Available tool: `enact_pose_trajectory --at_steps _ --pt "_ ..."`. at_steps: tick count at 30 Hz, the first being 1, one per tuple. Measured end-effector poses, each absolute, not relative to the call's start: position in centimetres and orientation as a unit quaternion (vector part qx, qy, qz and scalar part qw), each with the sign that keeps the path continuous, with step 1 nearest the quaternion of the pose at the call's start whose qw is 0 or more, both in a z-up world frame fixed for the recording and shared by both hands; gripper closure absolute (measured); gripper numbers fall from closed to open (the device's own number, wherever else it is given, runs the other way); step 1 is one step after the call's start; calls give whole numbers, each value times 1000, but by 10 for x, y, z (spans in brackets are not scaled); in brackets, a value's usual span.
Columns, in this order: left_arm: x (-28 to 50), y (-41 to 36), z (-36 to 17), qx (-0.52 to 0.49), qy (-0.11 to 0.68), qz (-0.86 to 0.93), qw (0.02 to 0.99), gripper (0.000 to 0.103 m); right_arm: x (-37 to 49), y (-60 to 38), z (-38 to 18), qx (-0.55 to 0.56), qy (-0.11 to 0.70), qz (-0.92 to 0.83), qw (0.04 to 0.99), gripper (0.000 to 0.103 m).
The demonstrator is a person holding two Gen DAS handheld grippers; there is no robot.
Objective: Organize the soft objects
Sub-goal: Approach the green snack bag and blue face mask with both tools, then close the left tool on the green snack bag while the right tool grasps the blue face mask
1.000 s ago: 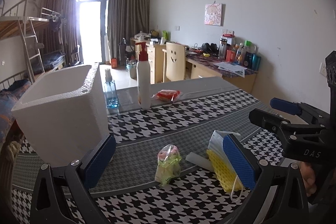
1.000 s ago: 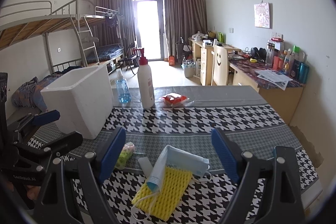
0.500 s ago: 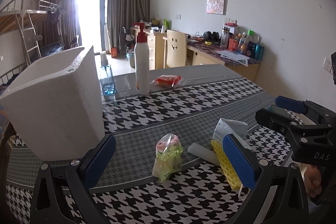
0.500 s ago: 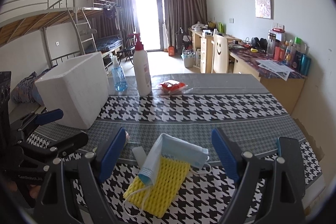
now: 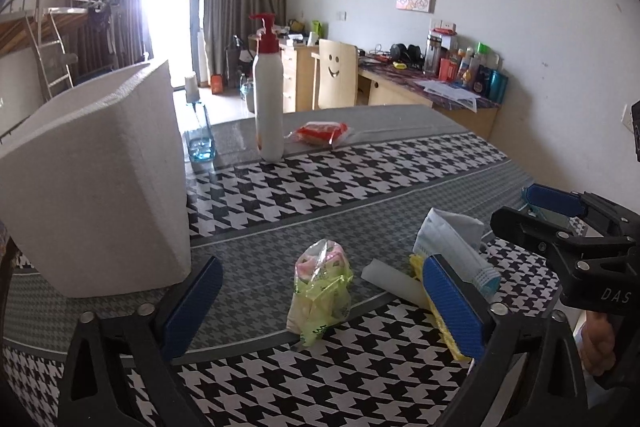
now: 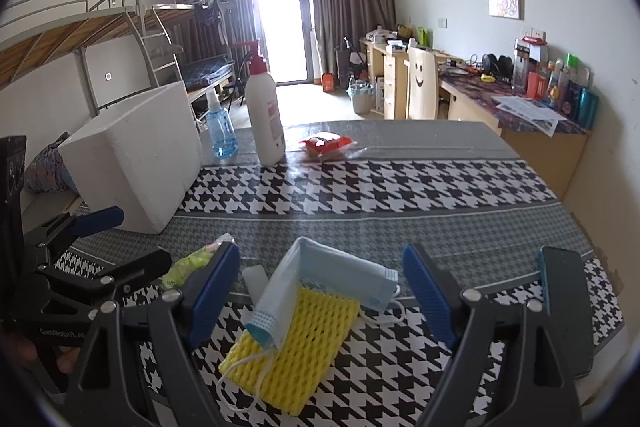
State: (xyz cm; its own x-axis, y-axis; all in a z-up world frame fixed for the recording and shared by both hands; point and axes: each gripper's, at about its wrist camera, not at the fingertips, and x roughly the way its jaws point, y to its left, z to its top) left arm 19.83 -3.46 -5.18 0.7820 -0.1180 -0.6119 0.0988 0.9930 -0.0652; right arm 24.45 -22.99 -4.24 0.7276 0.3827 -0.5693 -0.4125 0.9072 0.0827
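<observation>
Yellow foam net (image 6: 296, 343), mask (image 6: 324, 275) and bag (image 5: 320, 287) lie unsorted at the styrofoam box's (image 5: 96, 187) four o'clock; both tools (image 5: 320, 311) (image 6: 320, 291) gape wide, empty.

Dormitory room, bunk bed (image 6: 104, 27), cluttered desks (image 6: 520, 99), curtained balcony door (image 6: 280, 23)

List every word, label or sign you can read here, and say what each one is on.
"DAS": white letters on the black body of the right tool, seen from the left wrist.
"GenRobot.AI": on the black body of the left tool, seen from the right wrist; small, partly cut off.
Smiley face sign: on the chair back.
Pump bottle: red label print, too blurred to read.
Green plastic bag: print too small to read.
</observation>
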Motion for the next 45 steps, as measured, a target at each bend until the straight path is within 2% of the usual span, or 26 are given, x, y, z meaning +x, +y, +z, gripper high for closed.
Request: enact_pose_trajectory --at_steps 4,11,14,17,22,27,33,37,45 --pt "202 -36 -58 -17 337 -63 939 7 247 -228 -49 -28 311 213 926 16" --pt "210 -35 -69 -17 360 -69 930 17 253 -227 -54 -32 323 214 921 16" --pt "213 -35 -73 -18 367 -66 928 18 255 -225 -59 -32 331 216 918 16" --pt "216 -35 -77 -17 374 -70 925 24 256 -222 -63 -37 336 218 915 16" --pt "218 -34 -82 -19 379 -73 922 26 262 -220 -65 -36 343 219 913 16" --pt "223 -30 -87 -30 392 -75 916 38 264 -215 -72 -40 357 223 906 16" --pt "224 -32 -89 -24 396 -81 914 44 268 -215 -74 -37 361 223 905 17" --pt "226 -32 -93 -23 402 -82 911 54 269 -214 -76 -42 365 221 903 23" --pt "227 -29 -97 -29 408 -86 909 61 265 -208 -78 -52 369 226 900 37"
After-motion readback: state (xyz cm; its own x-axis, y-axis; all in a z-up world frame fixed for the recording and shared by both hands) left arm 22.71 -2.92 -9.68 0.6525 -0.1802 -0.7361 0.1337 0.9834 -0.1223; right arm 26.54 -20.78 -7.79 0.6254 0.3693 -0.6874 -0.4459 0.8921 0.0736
